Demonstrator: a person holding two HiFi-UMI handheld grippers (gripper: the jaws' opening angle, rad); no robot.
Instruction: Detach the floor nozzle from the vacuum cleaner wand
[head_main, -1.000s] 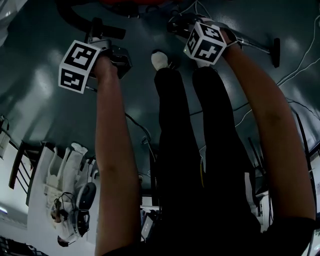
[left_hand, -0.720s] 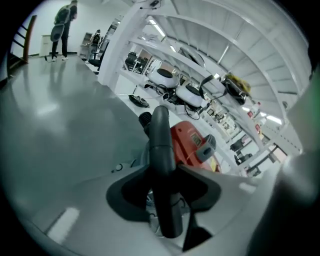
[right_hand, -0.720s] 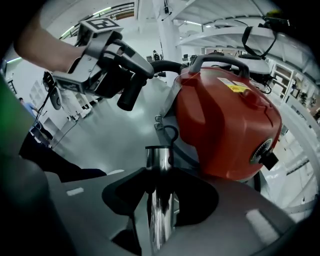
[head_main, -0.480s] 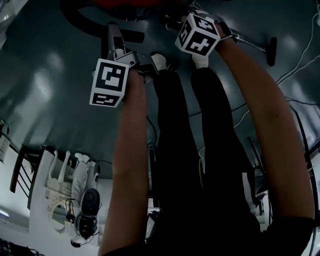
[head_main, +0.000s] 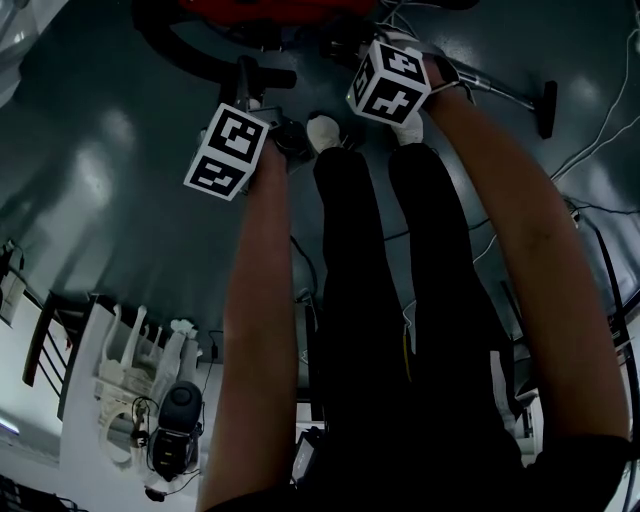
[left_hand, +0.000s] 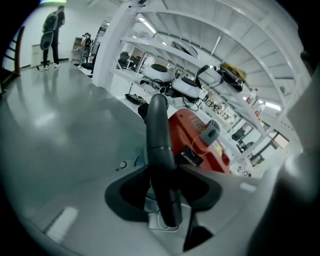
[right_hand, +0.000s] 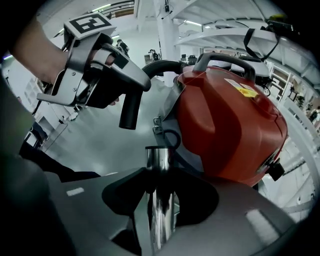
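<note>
My left gripper (head_main: 252, 82) has a black curved hose handle (left_hand: 161, 160) lying between its jaws, which are opening; the pads still touch it. The handle's open end (right_hand: 129, 119) hangs free, pointing down, a short way from the chrome wand. My right gripper (right_hand: 160, 200) is shut on that chrome wand (right_hand: 160, 175), whose open end (right_hand: 159, 150) faces the red vacuum body (right_hand: 225, 115). In the head view the wand (head_main: 495, 90) runs right along the floor to the dark floor nozzle (head_main: 546, 108), and the right gripper (head_main: 378, 45) sits at its near end.
The red vacuum body (head_main: 270, 8) lies at the top edge with its black hose (head_main: 175, 45) curving left. My feet in white socks (head_main: 322, 128) stand between the grippers. White cables (head_main: 600, 120) trail at right. Shelves with gear (head_main: 140, 390) stand lower left. A person (left_hand: 52, 27) stands far off.
My left gripper has carried the black hose handle to the right and slightly down, close to my right gripper. The right gripper has shifted a little left with the wand.
</note>
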